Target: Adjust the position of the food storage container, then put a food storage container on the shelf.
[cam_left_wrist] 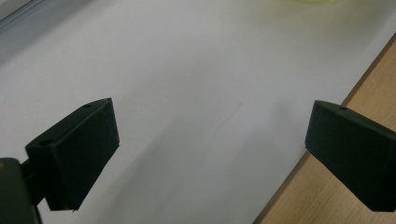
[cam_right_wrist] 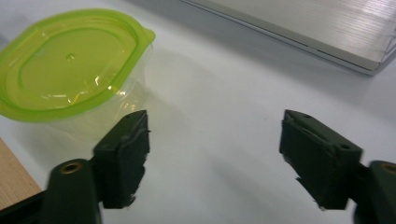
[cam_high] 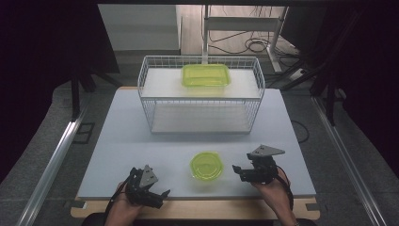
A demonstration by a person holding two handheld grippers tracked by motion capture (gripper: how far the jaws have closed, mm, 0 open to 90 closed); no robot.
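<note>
1. A round green-lidded container [cam_high: 206,165] is sitting on the white counter [cam_high: 141,141], near its front edge.
2. The right gripper [cam_high: 236,170] is hovering just beside it, jaws wide, holding nothing.
3. The left gripper [cam_high: 163,194] is resting at the front edge, jaws wide, holding nothing.
4. A wire basket [cam_high: 201,101] is standing behind.

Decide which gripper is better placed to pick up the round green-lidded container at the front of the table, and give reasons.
Right. The right gripper sits just beside the round container, jaws open and pointing toward it. The left gripper rests nearer the table's front edge, angled along that edge, farther away.
</note>
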